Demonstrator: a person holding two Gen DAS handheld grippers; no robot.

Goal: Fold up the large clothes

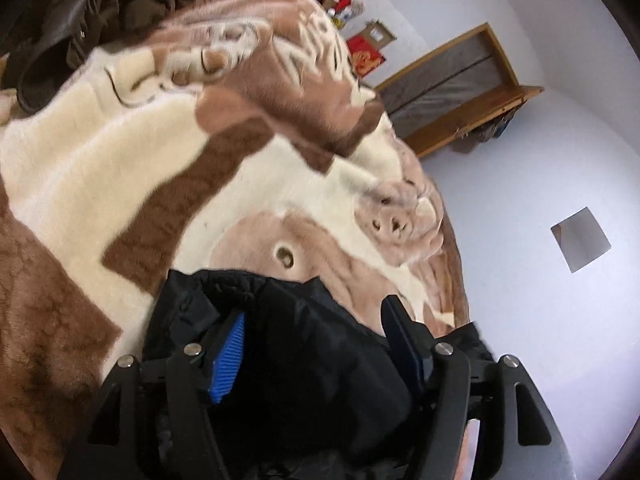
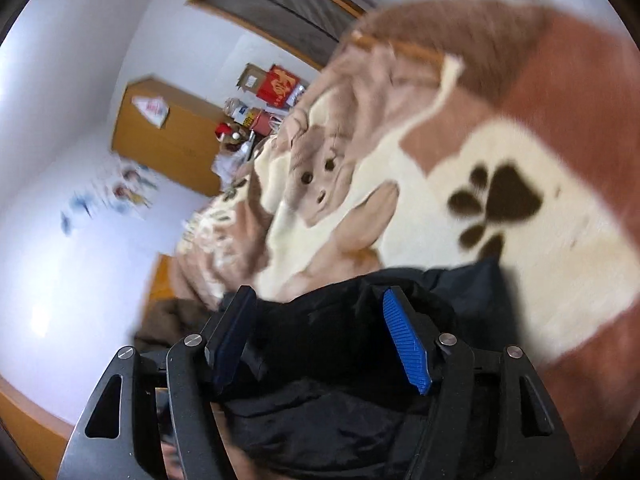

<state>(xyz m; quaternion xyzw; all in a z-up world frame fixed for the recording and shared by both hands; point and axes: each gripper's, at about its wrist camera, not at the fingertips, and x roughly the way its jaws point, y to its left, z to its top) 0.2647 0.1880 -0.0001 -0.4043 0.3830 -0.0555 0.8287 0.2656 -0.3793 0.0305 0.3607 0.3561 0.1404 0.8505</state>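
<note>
1. left wrist view: the left gripper [image 1: 316, 328] is seen with its jaws spread apart, and a fold of the black padded jacket [image 1: 288, 360] lies between the blue pads [image 1: 230, 354] without being pressed by them.
2. the jacket is seen bunched at the near part of the bed, on the brown and cream plush blanket [image 1: 120, 168]; the bed's far edge runs along the white wall [image 1: 520, 208].
3. a heap of dark brown clothes [image 1: 100, 4] is seen at the far corner of the bed, well apart from the jacket.
4. right wrist view: the right gripper [image 2: 320, 332] is likewise seen wide open, with black jacket [image 2: 320, 412] cloth under and between the fingers, not clamped.
5. here the jacket is seen on the near part of the blanket [image 2: 500, 260], just short of the printed paw mark [image 2: 496, 200].
6. the step is judged to be a letting-go after a fold is laid down, or a re-grip.
7. to be done well, both grippers should be drawn back clear of the cloth so that no layer is dragged along.
8. the next hold is best taken at a seam or hem, since slippery padded cloth is likely to slide and spring open.
</note>
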